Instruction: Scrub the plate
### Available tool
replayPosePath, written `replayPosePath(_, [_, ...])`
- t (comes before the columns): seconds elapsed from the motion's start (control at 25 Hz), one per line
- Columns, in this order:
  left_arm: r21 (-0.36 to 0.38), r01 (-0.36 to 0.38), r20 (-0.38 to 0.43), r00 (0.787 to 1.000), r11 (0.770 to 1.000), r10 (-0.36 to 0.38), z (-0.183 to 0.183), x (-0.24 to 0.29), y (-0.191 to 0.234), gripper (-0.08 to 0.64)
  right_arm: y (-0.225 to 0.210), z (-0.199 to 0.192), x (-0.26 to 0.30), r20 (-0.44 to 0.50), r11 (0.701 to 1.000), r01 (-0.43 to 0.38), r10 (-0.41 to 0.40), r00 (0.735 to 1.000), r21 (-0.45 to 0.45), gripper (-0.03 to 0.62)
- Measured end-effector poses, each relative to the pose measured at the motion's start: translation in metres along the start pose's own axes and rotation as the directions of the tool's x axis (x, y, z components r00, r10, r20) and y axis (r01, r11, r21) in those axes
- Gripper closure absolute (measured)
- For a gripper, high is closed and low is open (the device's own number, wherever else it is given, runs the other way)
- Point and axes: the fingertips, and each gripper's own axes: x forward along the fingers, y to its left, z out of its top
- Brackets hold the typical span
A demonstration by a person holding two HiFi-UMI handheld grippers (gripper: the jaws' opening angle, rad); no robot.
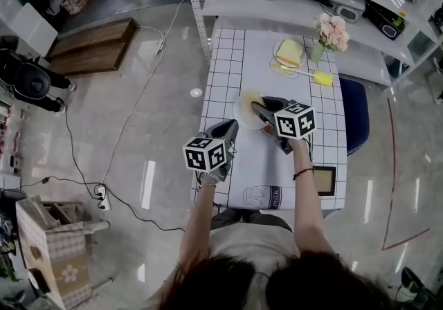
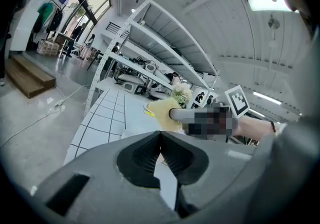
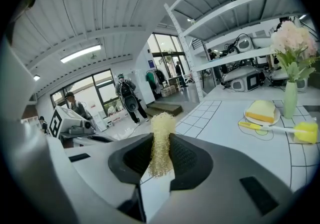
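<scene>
Two plates sit on the counter. One yellow sponge lies on the far plate. The left hand-held gripper pinches the near plate; the right hand-held gripper squeezes one scrub pad over it.

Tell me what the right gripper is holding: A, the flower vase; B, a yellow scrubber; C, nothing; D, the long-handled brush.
B: the right gripper is shut on the scrubber, which stands up between its jaws, while the brush lies apart on the table.
</scene>
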Motion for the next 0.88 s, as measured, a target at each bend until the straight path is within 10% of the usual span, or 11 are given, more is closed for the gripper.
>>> replayPosePath(0.88, [-0.111,0.017,-0.124,0.992,0.994,-0.031,-0.022,0.034,0.036,0.549,-0.032,-0.032,0.061,-0.369,0.992,-0.077,0.036,0.929,-0.097,0.518])
